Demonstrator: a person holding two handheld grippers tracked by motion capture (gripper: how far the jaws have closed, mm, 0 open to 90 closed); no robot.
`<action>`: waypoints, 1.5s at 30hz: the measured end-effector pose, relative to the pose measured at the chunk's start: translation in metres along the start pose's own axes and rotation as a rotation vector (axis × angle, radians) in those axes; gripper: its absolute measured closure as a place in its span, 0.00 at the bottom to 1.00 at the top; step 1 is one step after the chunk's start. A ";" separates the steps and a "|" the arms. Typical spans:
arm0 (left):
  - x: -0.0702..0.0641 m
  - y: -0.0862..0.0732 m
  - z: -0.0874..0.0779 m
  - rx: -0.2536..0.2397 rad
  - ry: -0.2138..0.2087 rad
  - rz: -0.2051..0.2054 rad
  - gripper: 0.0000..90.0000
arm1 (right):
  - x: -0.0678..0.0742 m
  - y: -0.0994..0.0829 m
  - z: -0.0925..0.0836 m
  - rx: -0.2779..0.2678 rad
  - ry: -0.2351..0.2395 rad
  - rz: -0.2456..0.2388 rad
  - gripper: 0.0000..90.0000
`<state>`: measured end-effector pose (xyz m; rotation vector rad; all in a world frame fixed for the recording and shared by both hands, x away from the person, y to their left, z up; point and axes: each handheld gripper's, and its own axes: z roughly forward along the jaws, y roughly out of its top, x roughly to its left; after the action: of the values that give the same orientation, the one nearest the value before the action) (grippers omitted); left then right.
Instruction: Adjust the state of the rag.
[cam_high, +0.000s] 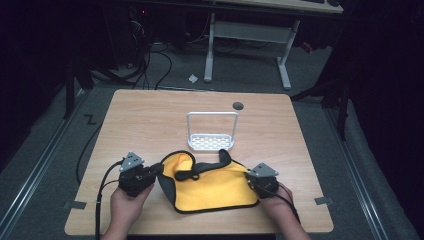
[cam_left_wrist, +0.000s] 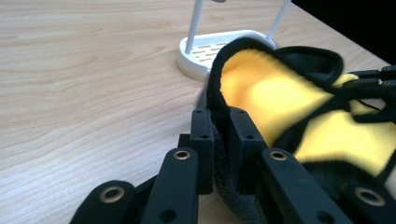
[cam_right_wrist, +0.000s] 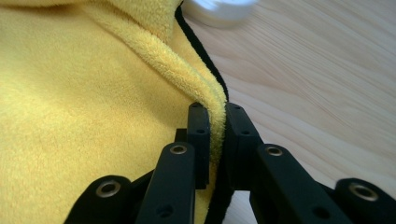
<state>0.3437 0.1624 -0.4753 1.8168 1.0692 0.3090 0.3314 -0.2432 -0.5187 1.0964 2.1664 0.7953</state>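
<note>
Lay spread on the near half of the wooden tabletop (cam_high: 150, 120): one yellow fleece cloth (cam_high: 215, 187) with black edging, left edge curled up and a black-backed fold flopped across its top. Stood just beyond the cloth, near the tabletop's middle: one white perforated rack (cam_high: 211, 142) with a tall hoop handle, its tray bare. Sat farther back, near the far edge: one small dark round disc (cam_high: 238, 105).

Counted: one cloth, one rack, one disc, two tongs, two hands.

Pinched the cloth's left edge: left tongs (cam_left_wrist: 219, 140), pads narrow with the dark hem clamped upright between them, yellow pile rising beyond, rack base blurred behind. Seen from the high view at the cloth's left side: same left tongs (cam_high: 159, 172), gripped by the left hand (cam_high: 125, 207).

Pinched the cloth's right edge: right tongs (cam_right_wrist: 215, 135), pads closed tight on a rolled yellow border with its black trim. Seen from the high view at the cloth's right side: same right tongs (cam_high: 248, 177), gripped by the right hand (cam_high: 277, 207).

Lay flat between the two grips, touching the tabletop: cloth middle.
</note>
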 end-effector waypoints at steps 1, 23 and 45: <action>0.002 0.000 0.000 0.000 -0.004 -0.007 0.91 | -0.008 -0.004 -0.002 -0.003 -0.002 0.035 0.92; 0.003 -0.023 0.006 0.111 0.045 0.017 0.65 | -0.022 -0.016 -0.016 -0.037 0.047 0.117 0.65; -0.031 -0.044 0.046 0.265 -0.060 0.140 0.91 | -0.018 0.000 0.014 0.037 0.054 0.090 0.94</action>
<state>0.3300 0.1165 -0.5277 2.1299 0.9789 0.2012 0.3499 -0.2552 -0.5240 1.2120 2.1975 0.8367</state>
